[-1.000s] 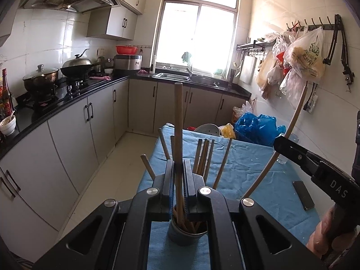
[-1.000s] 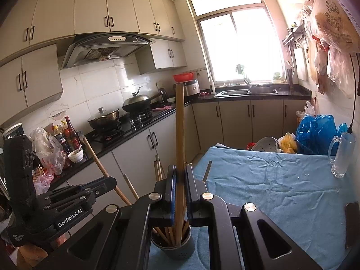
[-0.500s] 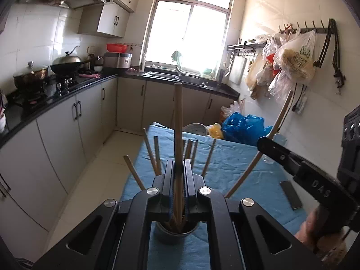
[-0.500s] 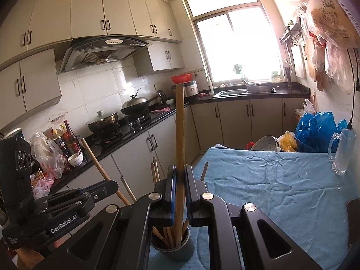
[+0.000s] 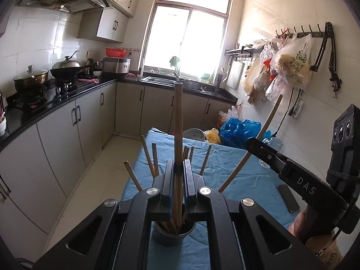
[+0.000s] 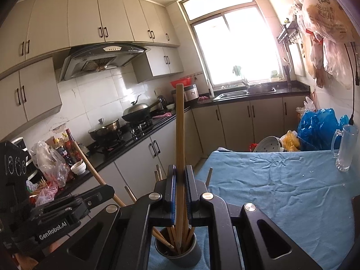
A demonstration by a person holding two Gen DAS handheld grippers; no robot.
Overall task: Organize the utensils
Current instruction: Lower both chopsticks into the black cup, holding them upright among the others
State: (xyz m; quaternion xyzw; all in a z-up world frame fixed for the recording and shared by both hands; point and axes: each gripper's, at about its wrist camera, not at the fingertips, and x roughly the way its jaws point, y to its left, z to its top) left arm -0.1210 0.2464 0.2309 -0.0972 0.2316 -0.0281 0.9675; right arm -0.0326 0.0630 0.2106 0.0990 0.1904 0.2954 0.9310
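Gripping one wooden chopstick [image 5: 178, 121] upright in your left gripper [image 5: 178, 189] and another chopstick [image 6: 180, 135] in your right gripper [image 6: 180, 191], both clamped shut, you hold their lower ends inside the grey utensil cup [image 6: 180, 253] on the blue tablecloth [image 6: 281, 186].
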